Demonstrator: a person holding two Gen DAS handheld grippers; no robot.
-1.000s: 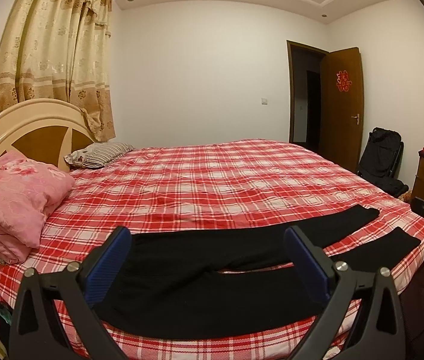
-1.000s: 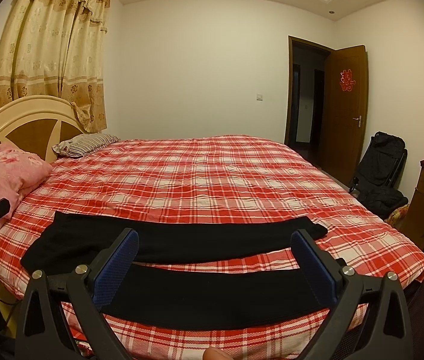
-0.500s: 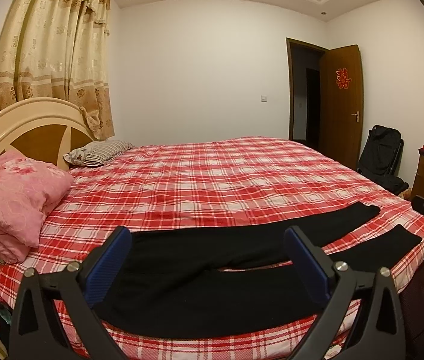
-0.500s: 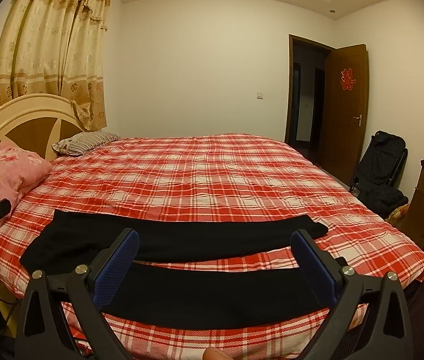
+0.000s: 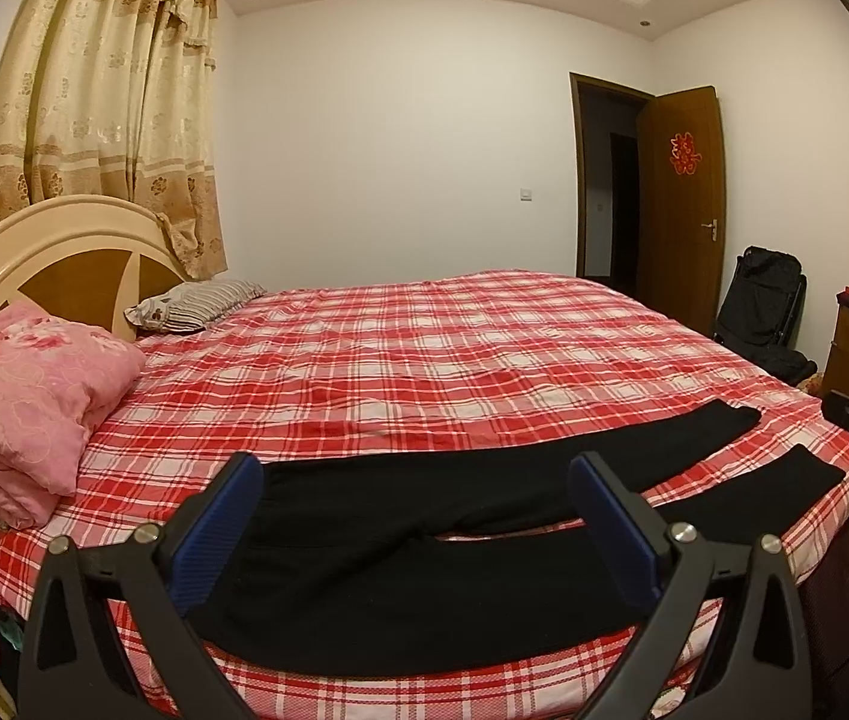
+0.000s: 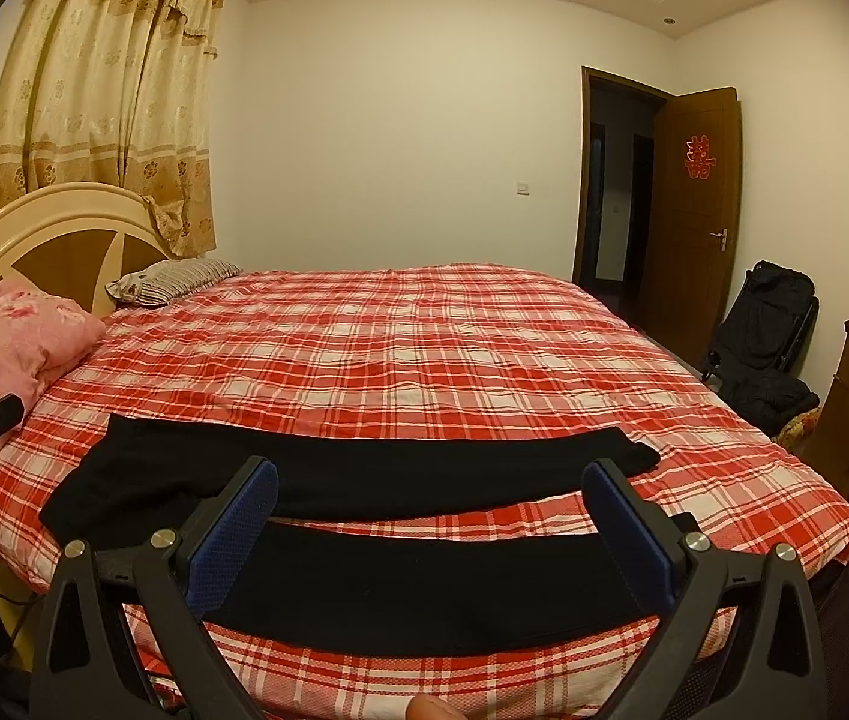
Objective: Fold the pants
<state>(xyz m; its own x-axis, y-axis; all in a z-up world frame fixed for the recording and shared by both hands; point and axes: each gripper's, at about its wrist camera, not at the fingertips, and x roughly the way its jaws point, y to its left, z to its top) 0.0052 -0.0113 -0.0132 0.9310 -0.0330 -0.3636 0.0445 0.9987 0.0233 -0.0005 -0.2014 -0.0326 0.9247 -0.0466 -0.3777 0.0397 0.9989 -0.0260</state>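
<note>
The pants point(image 5: 424, 516) lie across the near edge of the bed point(image 5: 436, 360); pillows point(image 5: 22, 396) sit left, by the headboard point(image 5: 34, 246).

Both wrist cameras looked from the near long edge of the bed point(image 5: 424, 372), low over the mattress, facing across it toward the far white wall. The left wrist view sat nearer the headboard point(image 5: 64, 252), above the waist end of the black pants point(image 5: 400, 540). The right wrist view sat farther from the headboard point(image 6: 52, 240), above the legs of the pants point(image 6: 400, 588). Both views shared the bed point(image 6: 424, 348), the headboard, the pants and the open door point(image 5: 682, 198) point(image 6: 700, 210).
</note>
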